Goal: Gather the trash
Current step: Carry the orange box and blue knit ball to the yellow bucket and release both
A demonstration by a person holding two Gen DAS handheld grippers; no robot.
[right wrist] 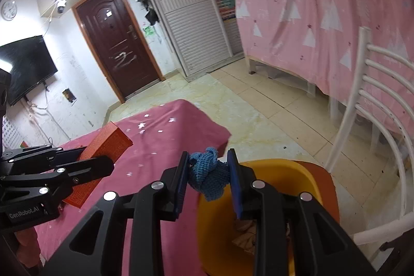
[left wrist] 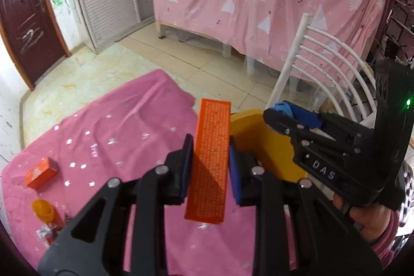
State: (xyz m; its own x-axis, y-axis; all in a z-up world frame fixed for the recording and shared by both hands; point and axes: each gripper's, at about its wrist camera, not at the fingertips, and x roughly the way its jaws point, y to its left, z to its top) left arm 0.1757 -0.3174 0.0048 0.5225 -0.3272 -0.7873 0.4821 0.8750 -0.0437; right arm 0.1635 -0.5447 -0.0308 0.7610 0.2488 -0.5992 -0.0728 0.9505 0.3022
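Both pieces of trash are in hand and being carried to the yellow bin (right wrist: 297,172). The left gripper (left wrist: 211,167) pinches a long orange box (left wrist: 211,146); the right gripper (right wrist: 208,177) clamps a blue knitted wad (right wrist: 209,175) at the bin's near rim. Next: centre each over the opening, then release.

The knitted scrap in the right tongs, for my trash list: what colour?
Blue; the knitted scrap shows best in the right wrist view.

Each fisheye view looks steeply down along its own hand-held gripper, close above the pink-covered counter (left wrist: 108,126). Both share that counter, the yellow bin (right wrist: 271,172), door (left wrist: 23,25) and white chair (right wrist: 375,105).
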